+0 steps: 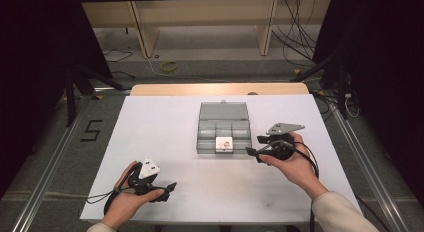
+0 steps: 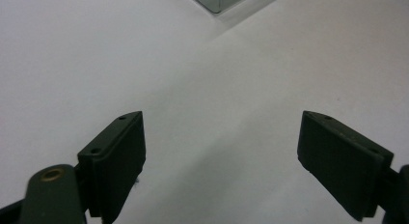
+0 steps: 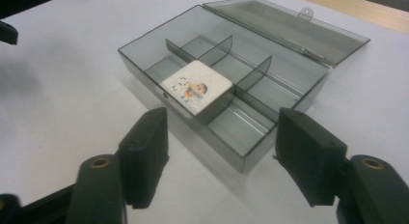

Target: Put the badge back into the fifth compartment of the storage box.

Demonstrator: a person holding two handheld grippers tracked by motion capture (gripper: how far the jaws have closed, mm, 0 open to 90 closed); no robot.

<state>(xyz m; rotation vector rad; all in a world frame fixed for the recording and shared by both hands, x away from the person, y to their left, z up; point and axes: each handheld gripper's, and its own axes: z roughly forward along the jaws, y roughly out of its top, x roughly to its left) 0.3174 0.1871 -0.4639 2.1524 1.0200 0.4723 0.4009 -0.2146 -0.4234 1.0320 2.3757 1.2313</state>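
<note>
The right gripper's (image 3: 219,156) black fingers (image 3: 144,156) stand apart with nothing between them, aimed at the near long wall of the open grey compartment box (image 3: 251,151) just ahead. A white picture tile (image 3: 197,86) lies in its middle front compartment. The left gripper (image 2: 219,161), fingers also apart and empty, rests well off over bare counter (image 2: 96,50), so the right is nearer.

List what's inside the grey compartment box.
Grey compartment box, lid open: one white square tile with a cartoon print in a front middle compartment. Other compartments look empty. The floor under the tile is covered.
</note>
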